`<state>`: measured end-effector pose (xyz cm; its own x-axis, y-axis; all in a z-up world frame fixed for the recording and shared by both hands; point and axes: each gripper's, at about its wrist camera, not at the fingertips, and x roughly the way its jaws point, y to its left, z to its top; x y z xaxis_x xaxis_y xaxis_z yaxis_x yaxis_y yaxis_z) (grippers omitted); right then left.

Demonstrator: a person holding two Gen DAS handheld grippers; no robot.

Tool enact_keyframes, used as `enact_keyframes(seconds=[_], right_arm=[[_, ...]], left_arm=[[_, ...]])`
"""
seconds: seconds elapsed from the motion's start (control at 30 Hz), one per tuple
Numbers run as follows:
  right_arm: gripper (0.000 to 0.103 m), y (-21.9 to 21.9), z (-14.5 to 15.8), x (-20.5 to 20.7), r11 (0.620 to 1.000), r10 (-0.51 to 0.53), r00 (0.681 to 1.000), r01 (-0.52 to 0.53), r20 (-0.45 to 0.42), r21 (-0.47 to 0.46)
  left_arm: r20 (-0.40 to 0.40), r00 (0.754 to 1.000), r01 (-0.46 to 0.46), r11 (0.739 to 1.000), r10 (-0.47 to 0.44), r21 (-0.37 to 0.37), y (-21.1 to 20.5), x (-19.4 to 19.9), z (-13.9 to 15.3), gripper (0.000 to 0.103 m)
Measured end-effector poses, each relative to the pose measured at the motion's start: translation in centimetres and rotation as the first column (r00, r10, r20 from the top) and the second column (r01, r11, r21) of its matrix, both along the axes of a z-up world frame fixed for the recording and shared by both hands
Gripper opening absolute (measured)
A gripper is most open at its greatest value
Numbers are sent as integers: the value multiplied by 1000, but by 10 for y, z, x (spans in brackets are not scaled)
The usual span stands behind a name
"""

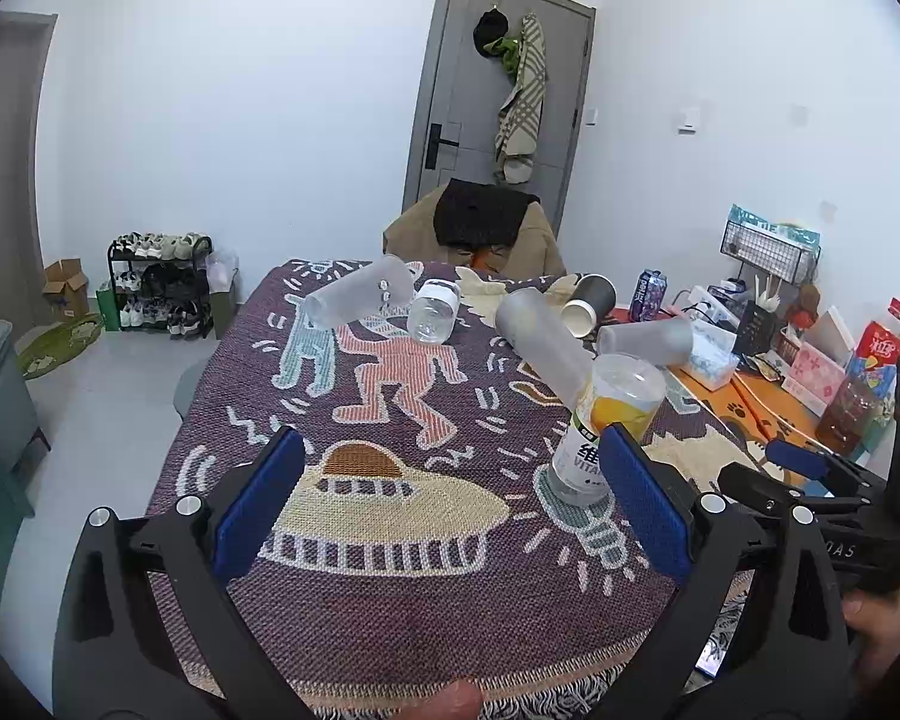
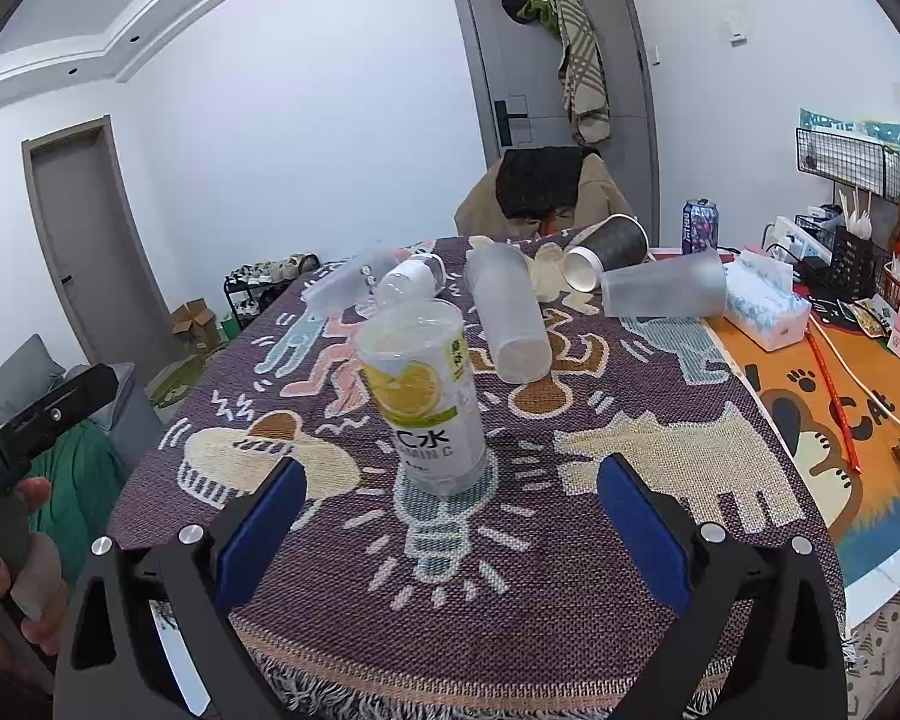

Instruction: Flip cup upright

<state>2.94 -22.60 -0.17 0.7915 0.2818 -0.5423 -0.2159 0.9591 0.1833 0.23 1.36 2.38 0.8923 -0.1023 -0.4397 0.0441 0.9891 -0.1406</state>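
Several cups lie on their sides on the patterned cloth. They are a frosted cup [image 1: 543, 342] [image 2: 510, 318], a second frosted cup [image 1: 645, 339] [image 2: 666, 285], a third frosted cup [image 1: 360, 291] [image 2: 342, 282] and a black paper cup [image 1: 591, 303] [image 2: 606, 249]. A clear lemon-label bottle [image 1: 606, 426] [image 2: 426, 396] stands nearest. My left gripper [image 1: 447, 447] is open over the cloth, and the bottle is just beyond its right finger. My right gripper [image 2: 453, 471] is open right behind the bottle, holding nothing.
A clear jar with a white lid [image 1: 432, 312] [image 2: 411, 285] lies among the cups. A tissue pack [image 2: 762, 300], a drink can [image 2: 699, 225] and desk clutter fill the right side. A draped chair [image 2: 546, 192] stands behind the table. The right gripper [image 1: 810, 468] shows at the left wrist view's edge.
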Motion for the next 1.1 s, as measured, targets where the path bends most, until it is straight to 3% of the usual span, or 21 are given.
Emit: enact_keyframes(seconds=[0.5,0.7,1.1], right_arm=[[95,-3,13,-26,999,31,997,-32,65,17],[83,-1,14,-32,998,62,995,-64,80,22],[83,0,13,-37,997,68,994,-70,90,16]], left_arm=[[42,999,15,1000,-16,18,-7,-26,11,98],[49,999,21,1000,-21,20,-9,-32,11,98],[52,998,25,1000,-26,20,-11,-40,9,98]])
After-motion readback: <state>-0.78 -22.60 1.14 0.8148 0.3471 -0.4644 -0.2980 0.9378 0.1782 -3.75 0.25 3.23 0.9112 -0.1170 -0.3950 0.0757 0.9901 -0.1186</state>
